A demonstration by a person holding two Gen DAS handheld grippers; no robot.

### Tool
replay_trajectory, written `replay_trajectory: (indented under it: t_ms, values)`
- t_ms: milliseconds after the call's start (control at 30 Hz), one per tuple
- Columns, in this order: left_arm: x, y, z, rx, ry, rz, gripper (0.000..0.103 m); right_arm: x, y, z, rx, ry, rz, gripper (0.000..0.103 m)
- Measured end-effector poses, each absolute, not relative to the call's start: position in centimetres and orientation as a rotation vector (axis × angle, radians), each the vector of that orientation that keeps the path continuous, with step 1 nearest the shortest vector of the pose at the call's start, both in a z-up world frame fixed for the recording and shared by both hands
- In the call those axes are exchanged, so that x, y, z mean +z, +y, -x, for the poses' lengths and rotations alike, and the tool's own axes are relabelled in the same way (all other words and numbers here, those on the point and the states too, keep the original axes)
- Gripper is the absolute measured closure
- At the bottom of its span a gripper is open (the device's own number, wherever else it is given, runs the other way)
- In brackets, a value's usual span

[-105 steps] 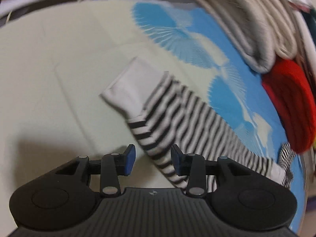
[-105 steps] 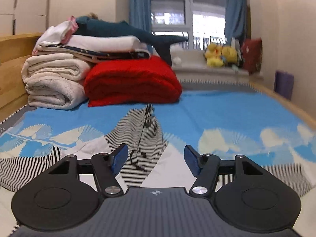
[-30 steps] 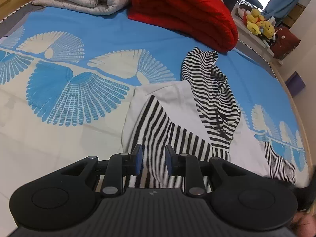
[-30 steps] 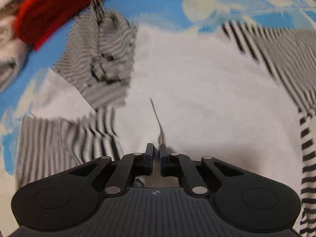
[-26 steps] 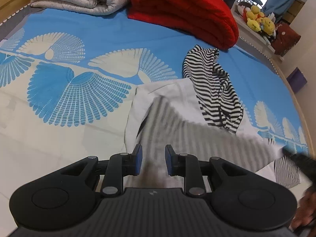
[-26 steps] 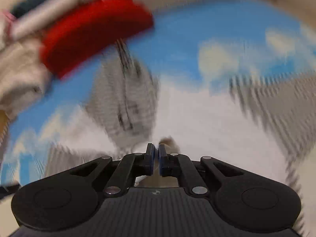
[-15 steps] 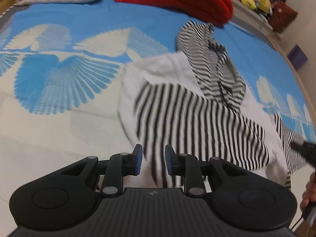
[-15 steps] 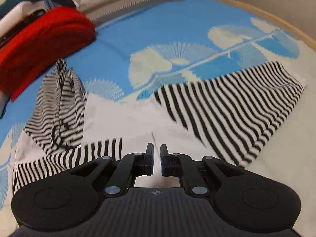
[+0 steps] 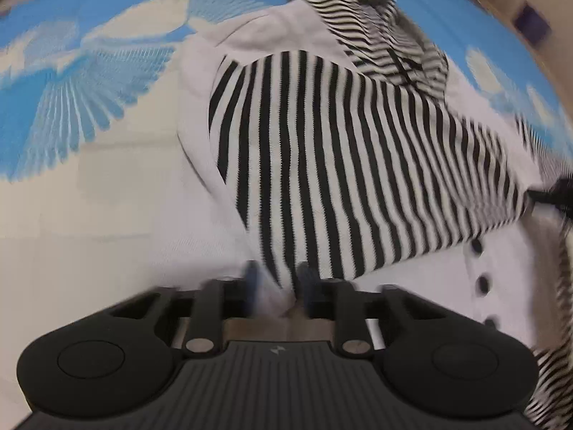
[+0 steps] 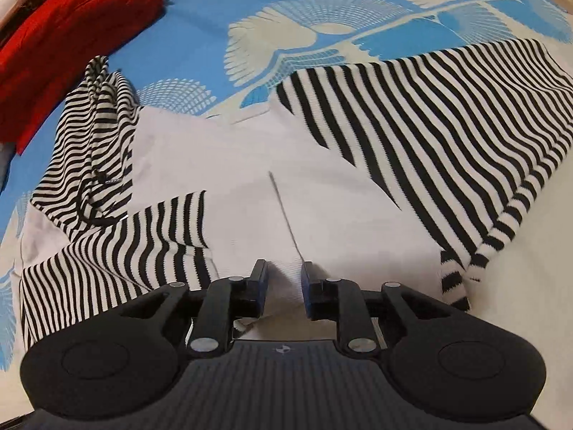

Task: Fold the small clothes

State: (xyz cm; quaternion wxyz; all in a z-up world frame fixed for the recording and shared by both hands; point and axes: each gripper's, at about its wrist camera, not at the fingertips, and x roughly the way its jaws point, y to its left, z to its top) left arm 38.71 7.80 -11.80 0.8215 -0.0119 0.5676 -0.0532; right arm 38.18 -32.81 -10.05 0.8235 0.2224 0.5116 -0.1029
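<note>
A small hooded top lies on the bed, white in the body with black-and-white striped sleeves and hood. One sleeve is folded across the body; the other sleeve lies spread out to the right. My left gripper is low over the near hem, its jaws closing with white and striped fabric bunched between the blurred pads. My right gripper is shut on a pinch of the white hem. Dark buttons show on the body.
The top rests on a blue sheet with white fan prints. A folded red blanket lies at the far left. A purple object stands beyond the bed's edge. A dark blurred shape reaches in at the right.
The striped sleeve has been carried over and now lies across the white body. My left gripper has dropped close to the near hem. The right gripper has shifted sideways along the hem.
</note>
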Motion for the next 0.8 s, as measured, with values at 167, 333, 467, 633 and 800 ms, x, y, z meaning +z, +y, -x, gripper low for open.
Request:
replay_trajectory:
  t_ms: [167, 333, 467, 633, 800]
  values:
    - [-10.1, 7.7, -38.2, -0.126, 1.192, -0.047, 0.100, -7.4, -32.6, -37.6, -0.173, 0.950, -0.445, 0.103]
    - [-10.2, 7.0, -38.3, -0.128, 1.216, -0.079, 0.098, -8.4, -33.3, -37.6, -0.248, 1.057, -0.401, 0.103]
    - [-8.5, 7.1, -38.5, -0.172, 1.139, 0.013, 0.095, -7.2, -33.5, -36.9, -0.323, 0.976, -0.354, 0.098]
    - [-11.8, 6.8, -38.5, -0.146, 1.256, -0.004, 0.096, -6.1, -31.4, -37.5, -0.087, 0.942, -0.378, 0.089]
    - [-9.2, 6.3, -38.6, -0.149, 1.190, 0.011, 0.091, -9.5, -32.6, -38.0, -0.167, 1.169, -0.472, 0.091]
